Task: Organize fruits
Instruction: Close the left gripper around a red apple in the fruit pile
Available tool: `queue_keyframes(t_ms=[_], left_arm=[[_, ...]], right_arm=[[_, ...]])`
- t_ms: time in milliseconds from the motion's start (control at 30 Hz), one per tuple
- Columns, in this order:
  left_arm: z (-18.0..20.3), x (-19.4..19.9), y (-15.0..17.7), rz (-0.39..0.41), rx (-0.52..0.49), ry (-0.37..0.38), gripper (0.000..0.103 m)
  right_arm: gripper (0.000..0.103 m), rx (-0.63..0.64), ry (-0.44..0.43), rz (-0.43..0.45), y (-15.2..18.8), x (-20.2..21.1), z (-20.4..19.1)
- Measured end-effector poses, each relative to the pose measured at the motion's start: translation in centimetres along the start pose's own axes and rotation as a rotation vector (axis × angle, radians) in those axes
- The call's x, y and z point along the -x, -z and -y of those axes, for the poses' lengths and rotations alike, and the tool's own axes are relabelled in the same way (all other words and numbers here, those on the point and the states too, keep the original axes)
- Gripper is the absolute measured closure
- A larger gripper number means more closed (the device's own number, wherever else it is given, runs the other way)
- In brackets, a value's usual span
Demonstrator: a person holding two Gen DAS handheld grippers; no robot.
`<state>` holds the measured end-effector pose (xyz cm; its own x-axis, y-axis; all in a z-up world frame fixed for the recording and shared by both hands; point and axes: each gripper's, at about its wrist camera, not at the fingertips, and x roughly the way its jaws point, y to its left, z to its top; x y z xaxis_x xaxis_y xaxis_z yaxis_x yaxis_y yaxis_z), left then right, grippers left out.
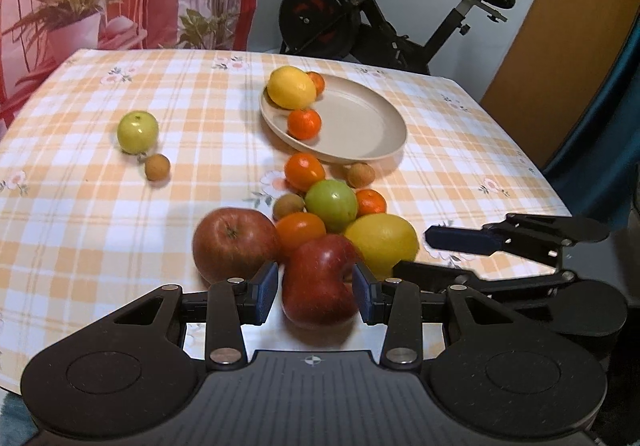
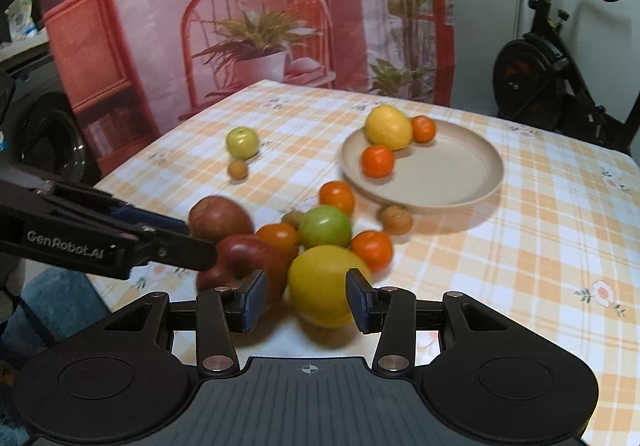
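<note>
My left gripper (image 1: 316, 292) is open, its blue pads on either side of a dark red apple (image 1: 318, 282) at the near edge of a fruit pile. A gap shows at the pads. My right gripper (image 2: 306, 300) is open too. A large yellow lemon (image 2: 326, 284) lies just ahead of its fingertips, with clear space at the left pad. The pile also holds a second red apple (image 1: 234, 244), a green apple (image 1: 331, 205), tangerines and small brown fruits. A beige plate (image 1: 360, 126) behind the pile carries a lemon (image 1: 291, 87) and two tangerines.
A lone green apple (image 1: 137, 132) and a small brown fruit (image 1: 157, 167) lie on the checked tablecloth (image 1: 80, 226) at far left. An exercise bike (image 1: 360, 14) stands behind the table, beside a printed curtain (image 2: 240, 26). The table's right edge (image 1: 532, 166) is near the plate.
</note>
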<state>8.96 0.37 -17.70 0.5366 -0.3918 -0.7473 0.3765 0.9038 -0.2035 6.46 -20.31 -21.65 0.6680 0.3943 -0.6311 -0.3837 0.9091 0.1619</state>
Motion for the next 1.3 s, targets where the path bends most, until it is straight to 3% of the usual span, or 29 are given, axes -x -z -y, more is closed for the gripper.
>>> queue_keyframes(t_ms=[700,1300], left_arm=[[-1.0,-1.6,0.4,-0.033,0.034,0.007,0.058],[-3.0,-1.2,0.2,-0.022,0.099,-0.024,0.055]], right_arm=[[0.062,0.002,-0.116,-0.106,1.5,-2.8,-1.9],[0.048,0.085,-0.130,-0.090,0.5,-5.2,-3.4]])
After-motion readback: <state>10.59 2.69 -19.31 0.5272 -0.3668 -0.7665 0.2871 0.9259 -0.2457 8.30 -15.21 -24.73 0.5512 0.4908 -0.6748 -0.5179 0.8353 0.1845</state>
